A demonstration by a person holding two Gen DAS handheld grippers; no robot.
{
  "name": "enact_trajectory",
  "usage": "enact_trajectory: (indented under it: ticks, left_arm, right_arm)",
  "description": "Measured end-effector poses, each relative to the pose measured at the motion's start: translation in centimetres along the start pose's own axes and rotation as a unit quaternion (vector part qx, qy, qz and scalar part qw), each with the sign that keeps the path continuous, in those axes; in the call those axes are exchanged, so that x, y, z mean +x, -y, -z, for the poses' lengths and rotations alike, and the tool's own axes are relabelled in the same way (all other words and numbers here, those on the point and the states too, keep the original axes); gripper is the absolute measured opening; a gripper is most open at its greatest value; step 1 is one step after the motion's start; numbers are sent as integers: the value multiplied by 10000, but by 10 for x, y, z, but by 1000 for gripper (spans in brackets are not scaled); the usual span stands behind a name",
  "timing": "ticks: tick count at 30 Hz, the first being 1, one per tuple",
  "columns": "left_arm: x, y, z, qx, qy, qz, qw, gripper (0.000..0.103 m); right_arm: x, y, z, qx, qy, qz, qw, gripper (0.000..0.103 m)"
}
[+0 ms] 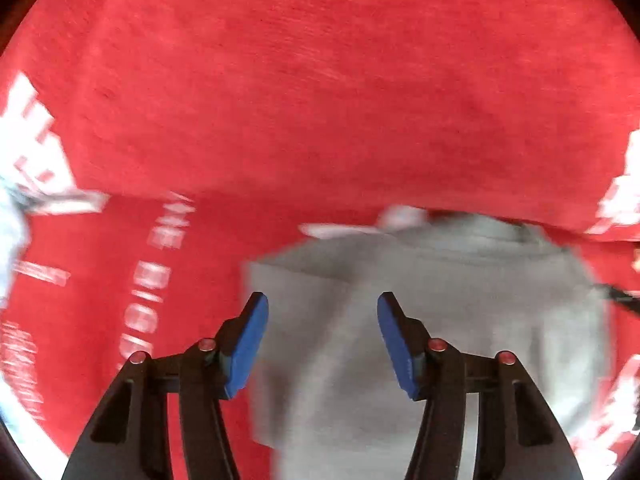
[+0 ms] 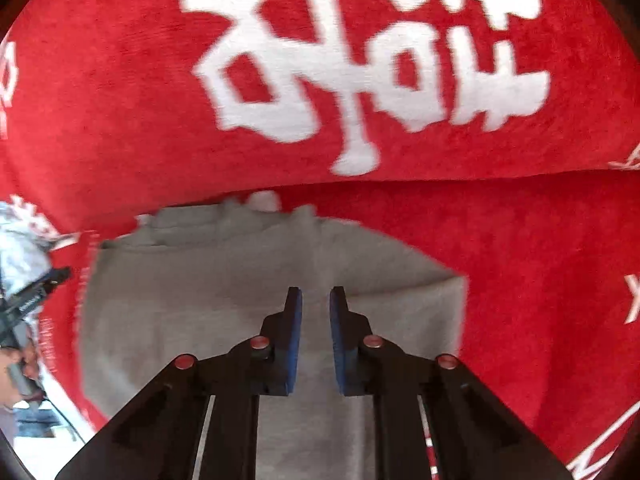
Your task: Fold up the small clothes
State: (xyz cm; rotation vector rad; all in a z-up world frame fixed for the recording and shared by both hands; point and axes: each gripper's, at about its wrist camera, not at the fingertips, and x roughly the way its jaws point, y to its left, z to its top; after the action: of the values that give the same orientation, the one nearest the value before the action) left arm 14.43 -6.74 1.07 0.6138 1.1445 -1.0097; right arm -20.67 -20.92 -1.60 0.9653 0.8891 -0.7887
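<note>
The left wrist view shows mostly plain red cloth with small white lettering at its left; the right wrist view alone shows big white characters. The grey garment lies flat on the red cloth under both tongs. Left tongs are spread, empty, above it. Right tongs stand slightly parted, pinching nothing.

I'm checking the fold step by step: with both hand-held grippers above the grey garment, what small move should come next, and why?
Probably lift both clear. The grey cloth garment lies flat on the red printed towel, and neither the left hand-held gripper nor the right hand-held gripper holds any fabric.
</note>
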Motion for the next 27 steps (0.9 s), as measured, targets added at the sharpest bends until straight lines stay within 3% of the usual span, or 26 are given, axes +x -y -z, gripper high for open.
enact_trajectory:
  ticks: [2,5,8,11,17,21,24,27]
  left_arm:
    - [10,16,5,30,-139,303,9994,59]
    - [38,28,2,31,-210,-90,9997,59]
    - [62,11,-8,-397,-248,-477,9978,59]
    - [74,-17,-13,-884,-357,-494,9942,59]
    - [63,-20,-13,-666,-349,-828,9937,59]
    - [55,-32,-7,-865,-475,-1187,9880,59]
    - [42,-43,1,-1002,-549,-1074,9876,59]
    - [24,-49,17,-1086,-660,-590,9901,59]
  right_arm:
    - [8,-10,2,-47,-98,-246,9996,16]
    - [28,-21,6,-76,-276,-252,9993,16]
    - [42,-10,8,81,-390,-218,9990,12]
    - [41,0,9,202,-312,-340,9987,12]
    - [30,29,8,639,-198,-350,9971,11]
    - [25,38,7,746,-230,-349,9963,11]
    - [20,42,8,870,-166,-159,9959,16]
    - [10,54,12,1252,-117,-281,9917,17]
